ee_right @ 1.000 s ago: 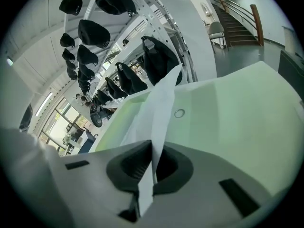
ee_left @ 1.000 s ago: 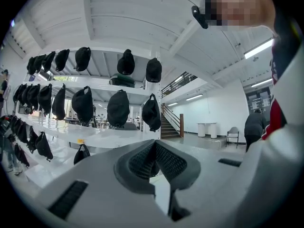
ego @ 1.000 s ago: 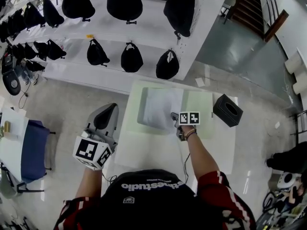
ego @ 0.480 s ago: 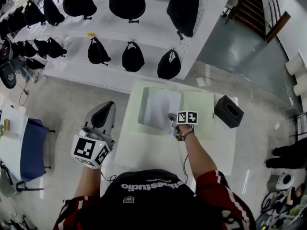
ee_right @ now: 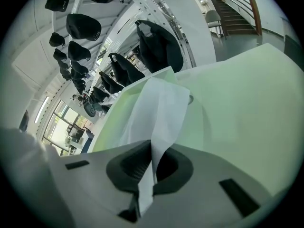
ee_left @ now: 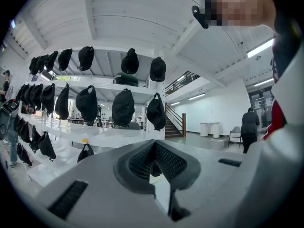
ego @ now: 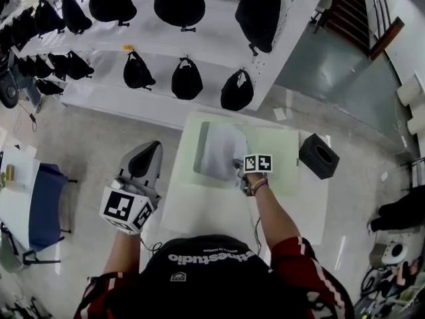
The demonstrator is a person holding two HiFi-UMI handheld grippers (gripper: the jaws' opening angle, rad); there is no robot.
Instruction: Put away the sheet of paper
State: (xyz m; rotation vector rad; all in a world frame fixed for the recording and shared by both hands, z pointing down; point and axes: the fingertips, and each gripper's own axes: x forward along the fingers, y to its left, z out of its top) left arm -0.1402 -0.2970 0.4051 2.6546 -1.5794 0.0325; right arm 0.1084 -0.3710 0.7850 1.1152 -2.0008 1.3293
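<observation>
Your right tongs (ego: 238,167) are clamped shut on the near right corner of the sheet of paper (ego: 221,150). The sheet arches up over the green mat (ego: 279,153) at the far edge of the desk (ego: 212,208). Your left tongs (ego: 147,155), closed and empty, hover level, just off the desk's left edge.

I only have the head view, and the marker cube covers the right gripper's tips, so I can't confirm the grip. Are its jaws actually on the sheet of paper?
Observer: Yes. The right gripper view shows the right gripper with its jaws shut on an edge of the sheet of paper.
Operator: And the left one?
Observer: The left gripper has its jaws shut with nothing between them. It points toward the black caps hanging on the shelves.
</observation>
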